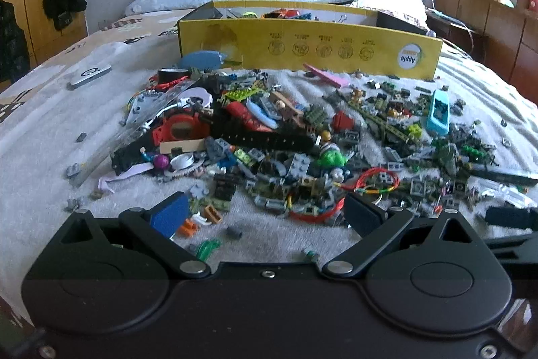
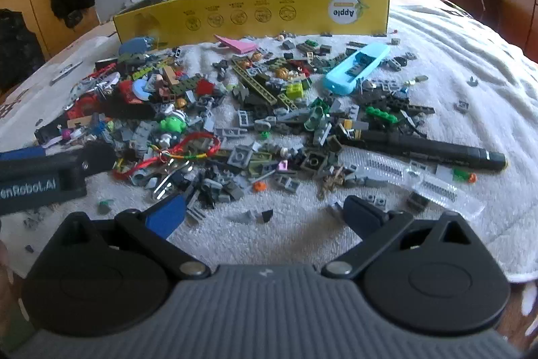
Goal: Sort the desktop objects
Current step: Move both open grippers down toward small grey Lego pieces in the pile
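Observation:
A heap of small toy bricks (image 1: 269, 157) and odds and ends lies on a white towel (image 1: 40, 164) spread over a bed. It includes a black strap (image 1: 265, 138), a red string bracelet (image 1: 376, 180), a green figure (image 1: 331, 158) and a light blue case (image 1: 438, 113). My left gripper (image 1: 265, 217) hangs open at the heap's near edge, holding nothing. In the right wrist view the bricks (image 2: 269, 123), light blue case (image 2: 356, 68) and a black marker (image 2: 427, 150) lie ahead. My right gripper (image 2: 265, 214) is open and empty over bare towel.
A yellow cardboard box (image 1: 309, 46) with items inside stands behind the heap, also the yellow box (image 2: 252, 12) in the right view. A silver remote (image 1: 89, 76) lies far left. Pillows and a wooden headboard are beyond. The left gripper's body (image 2: 50, 170) shows at the left edge.

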{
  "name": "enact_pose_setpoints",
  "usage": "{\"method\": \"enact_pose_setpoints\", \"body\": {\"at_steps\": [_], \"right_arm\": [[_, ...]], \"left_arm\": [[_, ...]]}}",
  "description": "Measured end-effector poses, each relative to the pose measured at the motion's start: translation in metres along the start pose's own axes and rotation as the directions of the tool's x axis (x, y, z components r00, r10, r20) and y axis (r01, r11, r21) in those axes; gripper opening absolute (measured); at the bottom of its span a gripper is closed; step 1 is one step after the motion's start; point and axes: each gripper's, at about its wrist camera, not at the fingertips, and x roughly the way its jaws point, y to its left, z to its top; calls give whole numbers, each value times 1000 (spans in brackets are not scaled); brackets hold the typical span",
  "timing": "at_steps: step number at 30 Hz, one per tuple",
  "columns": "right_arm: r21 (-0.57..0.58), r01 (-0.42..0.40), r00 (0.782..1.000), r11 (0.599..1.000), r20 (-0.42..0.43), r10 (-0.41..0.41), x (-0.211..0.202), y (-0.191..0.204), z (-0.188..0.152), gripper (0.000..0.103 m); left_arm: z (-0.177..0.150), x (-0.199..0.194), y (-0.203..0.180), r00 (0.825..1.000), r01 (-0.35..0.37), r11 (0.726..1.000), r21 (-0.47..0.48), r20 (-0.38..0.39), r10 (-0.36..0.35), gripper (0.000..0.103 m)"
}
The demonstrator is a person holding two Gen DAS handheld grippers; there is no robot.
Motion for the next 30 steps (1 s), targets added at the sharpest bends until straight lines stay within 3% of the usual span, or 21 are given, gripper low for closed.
{"method": "enact_pose_setpoints", "body": {"at_steps": [15, 22, 26, 30], "right_arm": [[2, 18, 1000, 1000, 13, -18, 2, -2, -6, 103], [-12, 22, 1000, 1000, 22, -21, 7, -4, -12, 103], [-36, 31, 996, 999, 83, -28, 9, -2, -24, 103], [-79, 51, 976, 996, 216, -33, 8, 1, -49, 103]], "left_arm": [[-12, 6, 1, 1000, -22, 1000, 18, -8, 22, 99], [-20, 13, 0, 1000, -16, 999, 37, 28, 15, 100], [-31, 17, -1, 998, 10, 998, 61, 60, -14, 99], [-46, 20, 1, 994, 49, 996, 70, 97, -55, 96]]}}
